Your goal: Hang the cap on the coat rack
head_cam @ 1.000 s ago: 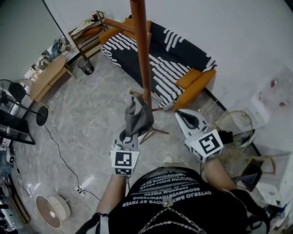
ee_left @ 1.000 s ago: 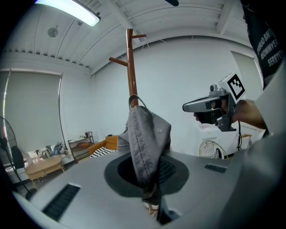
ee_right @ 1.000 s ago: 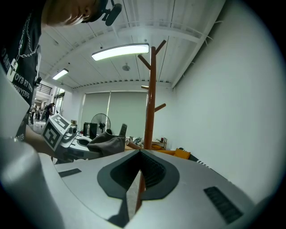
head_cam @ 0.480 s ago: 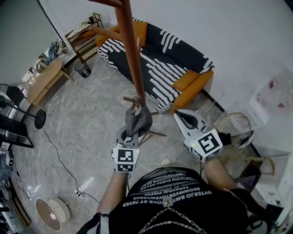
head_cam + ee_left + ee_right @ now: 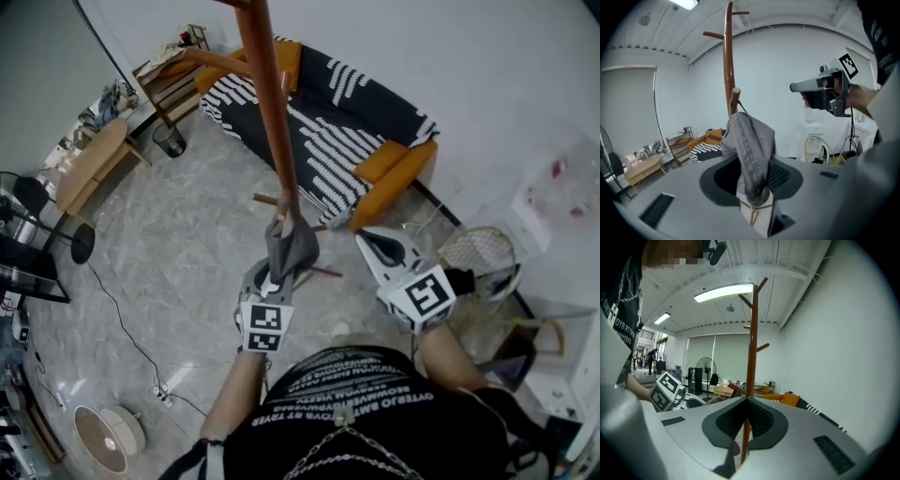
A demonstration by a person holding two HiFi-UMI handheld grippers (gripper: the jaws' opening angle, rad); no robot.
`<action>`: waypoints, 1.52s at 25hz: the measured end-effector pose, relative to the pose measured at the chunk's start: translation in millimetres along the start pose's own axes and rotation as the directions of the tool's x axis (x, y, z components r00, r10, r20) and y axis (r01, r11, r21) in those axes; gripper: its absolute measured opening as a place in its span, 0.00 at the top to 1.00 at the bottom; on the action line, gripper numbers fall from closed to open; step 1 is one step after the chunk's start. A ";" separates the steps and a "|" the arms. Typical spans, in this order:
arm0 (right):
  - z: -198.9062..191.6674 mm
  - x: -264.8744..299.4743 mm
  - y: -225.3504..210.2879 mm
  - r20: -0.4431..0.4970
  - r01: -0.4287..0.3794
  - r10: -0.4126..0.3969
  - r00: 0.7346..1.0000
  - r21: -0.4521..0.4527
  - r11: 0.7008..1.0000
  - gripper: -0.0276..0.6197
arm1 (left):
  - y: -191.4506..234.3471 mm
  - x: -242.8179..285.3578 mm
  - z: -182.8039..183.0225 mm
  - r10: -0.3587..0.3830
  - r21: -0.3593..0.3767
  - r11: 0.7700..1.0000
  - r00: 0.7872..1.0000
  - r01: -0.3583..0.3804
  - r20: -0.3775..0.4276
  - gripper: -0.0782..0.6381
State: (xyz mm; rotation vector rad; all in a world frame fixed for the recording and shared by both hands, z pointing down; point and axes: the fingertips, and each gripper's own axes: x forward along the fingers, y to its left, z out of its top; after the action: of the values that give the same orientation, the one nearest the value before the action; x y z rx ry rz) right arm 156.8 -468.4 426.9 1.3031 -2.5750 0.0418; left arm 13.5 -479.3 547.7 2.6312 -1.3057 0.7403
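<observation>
A grey cap (image 5: 291, 246) hangs by its back strap over a short lower peg (image 5: 734, 99) of the brown wooden coat rack (image 5: 272, 103). In the left gripper view the cap (image 5: 752, 150) droops down between the jaws of my left gripper (image 5: 754, 165). Those jaws are opening, a gap shows beside the fabric, and the pads do not press on it. The head view has my left gripper (image 5: 279, 267) just below the cap. My right gripper (image 5: 372, 238) is held to the right of the pole, shut and empty, with the rack's pole (image 5: 752, 348) ahead of it.
A black-and-white striped sofa with orange cushions (image 5: 347, 122) stands behind the rack. A wire basket (image 5: 480, 251) sits at the right wall. A wooden table (image 5: 94, 159), a bin (image 5: 174, 138) and a shelf (image 5: 178, 66) are at far left. Cables (image 5: 122, 319) cross the marble floor.
My left gripper has carried the cap up and to the right, against the pole and over the peg. Its jaws have parted around the cap. The right gripper has hardly moved.
</observation>
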 end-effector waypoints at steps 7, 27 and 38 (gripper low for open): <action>0.4 -15.9 30.3 0.002 0.013 -0.013 1.000 -0.002 1.000 0.95 | 0.0 -37.6 -3.3 0.033 -0.008 0.999 0.997 -0.033 0.063 0.68; 5.0 -89.2 146.9 0.031 0.096 -0.096 0.995 -0.003 0.995 0.95 | -1.0 -225.0 27.8 0.064 -0.056 0.997 0.950 -0.050 0.307 0.89; -17.4 -119.8 181.6 0.019 0.155 -0.155 0.988 0.037 0.987 0.95 | -23.0 -244.2 -0.6 -0.018 0.007 1.000 0.965 0.017 0.263 0.89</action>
State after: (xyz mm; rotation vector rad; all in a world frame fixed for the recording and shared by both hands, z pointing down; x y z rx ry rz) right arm 83.8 -262.9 431.3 1.5209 -2.4930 0.0446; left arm -93.6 -289.2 435.7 2.8165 -1.3389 0.4003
